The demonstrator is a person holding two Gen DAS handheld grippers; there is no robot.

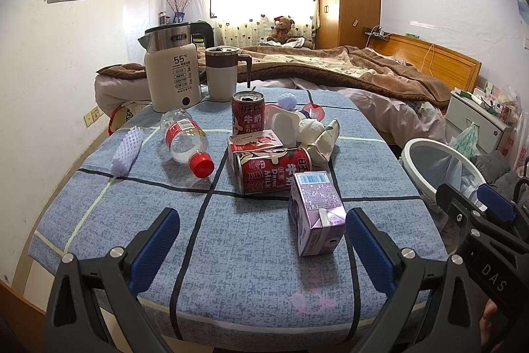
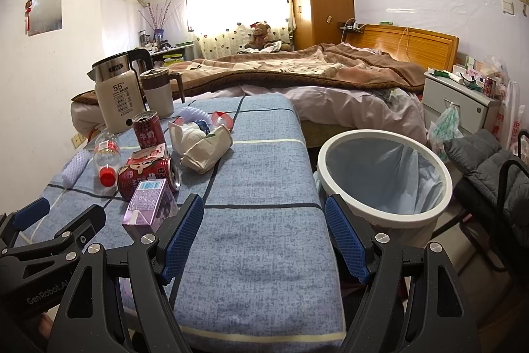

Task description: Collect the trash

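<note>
Trash lies scattered over a table (image 1: 99,220) dressed in a blue checked cloth, pushed up against the foot of an unmade bed (image 2: 330,78). Nearest item: a purple drink carton (image 1: 314,214), lying on its side toward the near right of the cloth. Behind it a red milk can (image 1: 274,171) lies tipped over, with a strawberry carton (image 1: 254,143) touching its far side. A second red can (image 1: 247,115) stands upright farther back, top opened. Beside that pile, crumpled paper packaging (image 1: 317,135). Left of the cans a clear water bottle (image 1: 186,143) with a red cap lies on its side, and left again a white foam net sleeve (image 1: 127,151).

Not trash, at the far edge: an electric kettle (image 1: 173,72) and a lidded mug (image 1: 223,72), both upright, side by side.

Trash bin (image 2: 385,177) sits on the floor just off the table's right side, white rim, lined with a pale bag.

Left gripper (image 1: 263,240): jaws spread wide, holding nothing, low over the near edge; its right finger stands just beside the purple carton, contact unclear. Right gripper (image 2: 264,237): also spread and empty, aimed between the table's right edge and the bin.
</note>
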